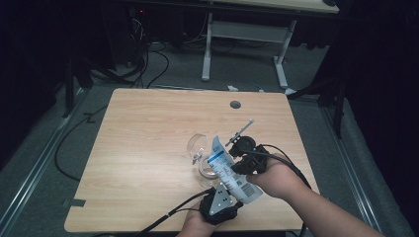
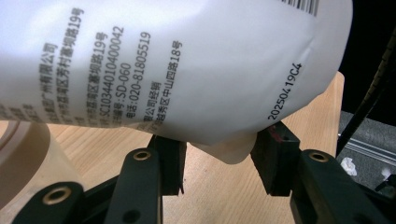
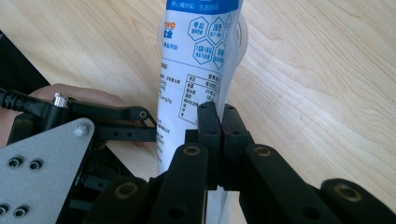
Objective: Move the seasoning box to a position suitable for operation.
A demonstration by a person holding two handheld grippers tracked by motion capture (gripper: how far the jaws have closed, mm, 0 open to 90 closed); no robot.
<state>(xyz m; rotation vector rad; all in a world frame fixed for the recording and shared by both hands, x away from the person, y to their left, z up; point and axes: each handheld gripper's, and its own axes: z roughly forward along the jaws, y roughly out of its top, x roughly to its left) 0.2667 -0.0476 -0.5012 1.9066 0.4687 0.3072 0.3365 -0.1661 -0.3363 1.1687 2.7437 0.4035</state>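
I've got the white pouch point(image 1: 228, 173) pinched by its edge in my right gripper point(image 3: 222, 122), jaws clamped flat on it. It hangs tilted just above the clear glass point(image 1: 203, 157), mouth end toward it. My left gripper point(image 2: 217, 156) sits under the pouch's bottom corner, jaws partly spread with the corner between them, pads not pressing yet. Pouch is up and positioned; I'd say the pour itself is still ahead.

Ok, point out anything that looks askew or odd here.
The white pouch hangs tilted over the clear glass, pinched at one edge by the right tongs. The left tongs straddle its bottom corner, not pressing. No spill visible.
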